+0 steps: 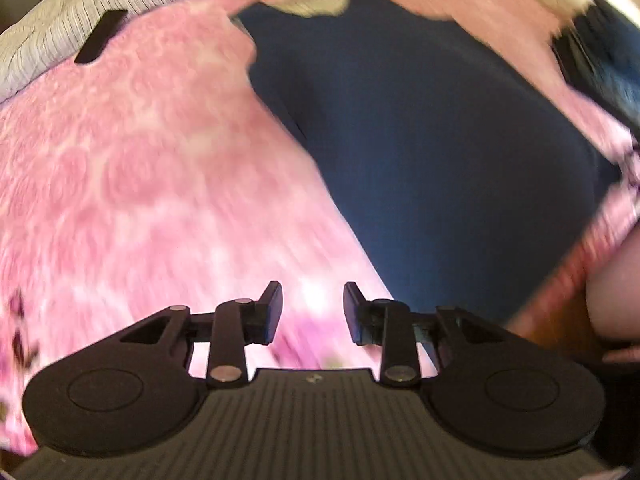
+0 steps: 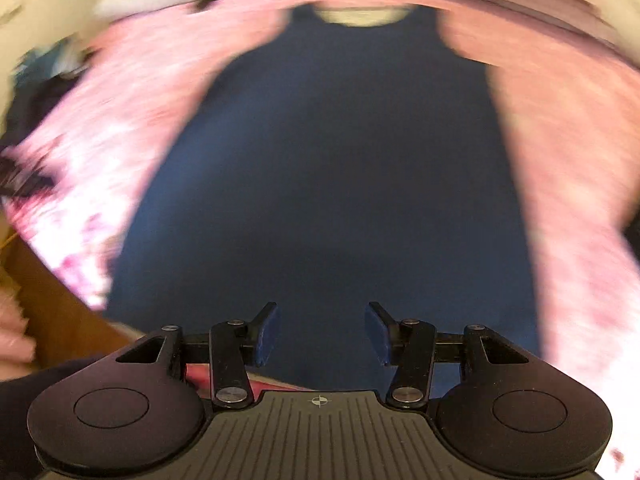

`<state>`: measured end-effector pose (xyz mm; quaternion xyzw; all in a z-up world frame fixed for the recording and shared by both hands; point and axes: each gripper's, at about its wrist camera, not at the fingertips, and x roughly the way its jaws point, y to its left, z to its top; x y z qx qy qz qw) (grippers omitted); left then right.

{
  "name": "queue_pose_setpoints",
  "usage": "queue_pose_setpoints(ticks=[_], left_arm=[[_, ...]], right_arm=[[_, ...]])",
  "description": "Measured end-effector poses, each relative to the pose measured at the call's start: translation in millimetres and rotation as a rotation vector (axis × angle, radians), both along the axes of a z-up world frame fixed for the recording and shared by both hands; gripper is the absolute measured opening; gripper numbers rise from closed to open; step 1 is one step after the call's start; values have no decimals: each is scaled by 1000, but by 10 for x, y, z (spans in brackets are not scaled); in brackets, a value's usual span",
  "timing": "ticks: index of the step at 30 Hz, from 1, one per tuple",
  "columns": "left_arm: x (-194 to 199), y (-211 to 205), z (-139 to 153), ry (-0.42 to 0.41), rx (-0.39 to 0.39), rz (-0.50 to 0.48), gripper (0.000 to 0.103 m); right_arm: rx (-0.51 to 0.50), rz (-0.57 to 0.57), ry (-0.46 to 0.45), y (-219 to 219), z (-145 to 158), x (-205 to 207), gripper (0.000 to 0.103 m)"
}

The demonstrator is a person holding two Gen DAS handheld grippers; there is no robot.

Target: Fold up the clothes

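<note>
Navy garment (image 2: 320,168) on pink blanket (image 1: 140,180) — blurred.

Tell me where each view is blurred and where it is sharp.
Left wrist view: the left gripper is sharp, jaws apart; the pink bedspread and navy garment are smeared by motion, worst toward the right edge. Right wrist view: the right gripper is crisp, jaws apart; the garment and bedspread are heavily streaked; fisheye bends the edges in both.
</note>
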<state>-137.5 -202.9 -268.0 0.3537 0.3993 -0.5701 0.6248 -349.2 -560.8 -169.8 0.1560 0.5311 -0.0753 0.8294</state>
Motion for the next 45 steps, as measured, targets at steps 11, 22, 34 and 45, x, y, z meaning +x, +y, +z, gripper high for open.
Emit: queue_pose_setpoints(ticks=[11,22,34,45], left_arm=[[1487,-2034,-783,293,-75,-76,31],[1393,-2479,-958,285,-34,-225,1],[1390,-2434,-737,158,-61,-363,2],[1395,-2424,-699,149,-85,-432,1]], right_arm=[[-66,97,123,1475,-473,948,51],[-211,156,219,1863,-906,1438,51],[-172,21,207,1499,-751,1236,2],[33,-338,82,865,-332,882,2]])
